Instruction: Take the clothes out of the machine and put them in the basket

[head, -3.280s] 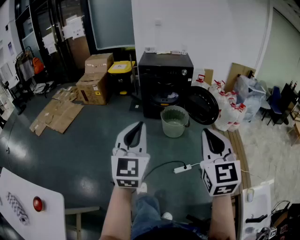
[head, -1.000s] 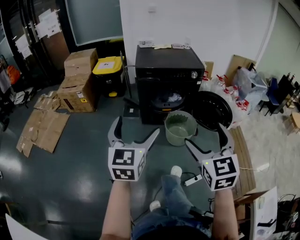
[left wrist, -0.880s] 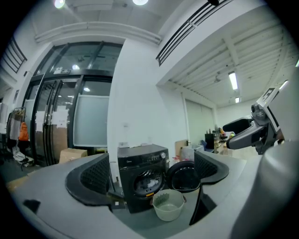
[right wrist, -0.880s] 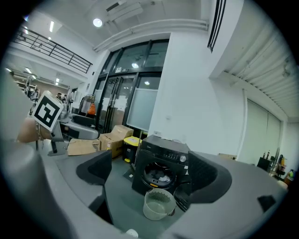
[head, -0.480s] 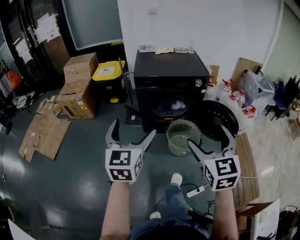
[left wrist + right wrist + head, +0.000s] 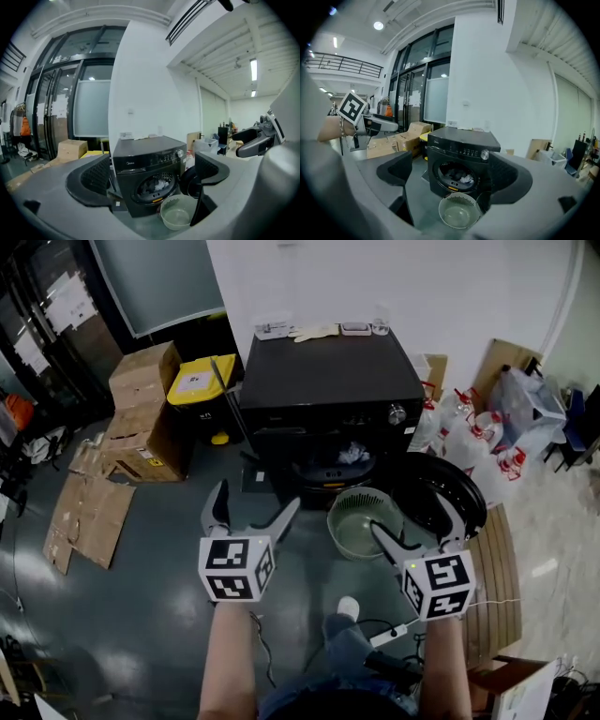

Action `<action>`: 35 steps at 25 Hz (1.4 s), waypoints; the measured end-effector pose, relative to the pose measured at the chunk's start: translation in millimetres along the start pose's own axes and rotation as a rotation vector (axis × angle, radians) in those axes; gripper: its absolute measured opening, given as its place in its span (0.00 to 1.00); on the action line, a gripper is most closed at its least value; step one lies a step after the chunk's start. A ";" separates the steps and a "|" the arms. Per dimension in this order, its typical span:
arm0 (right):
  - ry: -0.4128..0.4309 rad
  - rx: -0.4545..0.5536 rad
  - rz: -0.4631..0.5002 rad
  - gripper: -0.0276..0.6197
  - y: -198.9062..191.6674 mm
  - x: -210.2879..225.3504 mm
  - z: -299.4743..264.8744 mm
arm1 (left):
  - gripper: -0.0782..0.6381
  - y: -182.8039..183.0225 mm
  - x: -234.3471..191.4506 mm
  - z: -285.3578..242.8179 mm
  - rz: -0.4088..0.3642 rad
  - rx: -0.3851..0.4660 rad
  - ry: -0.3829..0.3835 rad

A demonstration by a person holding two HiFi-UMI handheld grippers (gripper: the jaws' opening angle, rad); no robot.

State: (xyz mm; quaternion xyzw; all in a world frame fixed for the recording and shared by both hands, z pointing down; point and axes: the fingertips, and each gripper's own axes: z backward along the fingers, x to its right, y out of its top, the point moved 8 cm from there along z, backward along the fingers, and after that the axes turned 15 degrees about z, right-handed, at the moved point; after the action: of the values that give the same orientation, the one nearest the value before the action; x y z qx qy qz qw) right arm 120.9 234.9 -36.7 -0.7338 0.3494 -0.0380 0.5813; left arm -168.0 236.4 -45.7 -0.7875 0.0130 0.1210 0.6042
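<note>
Closer now to washing machine (image 6: 328,381), door (image 6: 466,491) open, clothes (image 6: 350,454) inside; basket (image 6: 361,491) on floor in front; left gripper (image 6: 258,498), right gripper (image 6: 410,512) spread wide, empty.

L gripper (image 6: 251,517) & R gripper (image 6: 419,528): jaws wide apart, empty.

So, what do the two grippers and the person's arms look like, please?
Both the left gripper and the right gripper are pale grey, with two curved jaws lined by dark textured pads. Each carries a white cube printed with black square markers. No cables show on them. The forearms are bare; no sleeves are in view.
</note>
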 end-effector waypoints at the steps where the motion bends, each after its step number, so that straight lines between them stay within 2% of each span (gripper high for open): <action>1: 0.010 -0.008 -0.010 0.82 -4.8 10.0 -11.4 | 0.90 1.1 0.3 -14.1 0.001 -0.007 0.008; 6: 0.044 -0.033 -0.028 0.82 -15.0 55.0 -60.5 | 0.90 3.1 6.0 -73.3 0.013 -0.047 0.034; 13: 0.102 -0.031 -0.037 0.82 -22.3 79.0 -109.9 | 0.90 -3.6 5.8 -121.1 0.015 -0.082 0.062; 23: 0.172 -0.057 -0.045 0.82 -35.1 72.2 -148.4 | 0.90 -21.1 -4.0 -150.0 0.017 -0.119 0.088; 27: 0.186 -0.079 -0.054 0.82 -38.3 64.3 -160.6 | 0.90 -32.8 -12.6 -153.1 0.019 -0.158 0.089; 31: 0.183 -0.108 -0.064 0.82 -38.0 52.6 -174.5 | 0.90 -37.1 -28.5 -159.5 0.015 -0.191 0.068; 35: 0.152 -0.144 -0.077 0.82 -33.9 44.9 -193.8 | 0.90 -36.7 -45.6 -180.6 0.005 -0.206 0.013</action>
State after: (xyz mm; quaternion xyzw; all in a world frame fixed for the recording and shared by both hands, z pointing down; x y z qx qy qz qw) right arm 81.1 52.4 39.7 -0.7816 0.3660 -0.0905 0.4970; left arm -174.5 68.2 42.0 -0.8461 0.0065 0.1180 0.5198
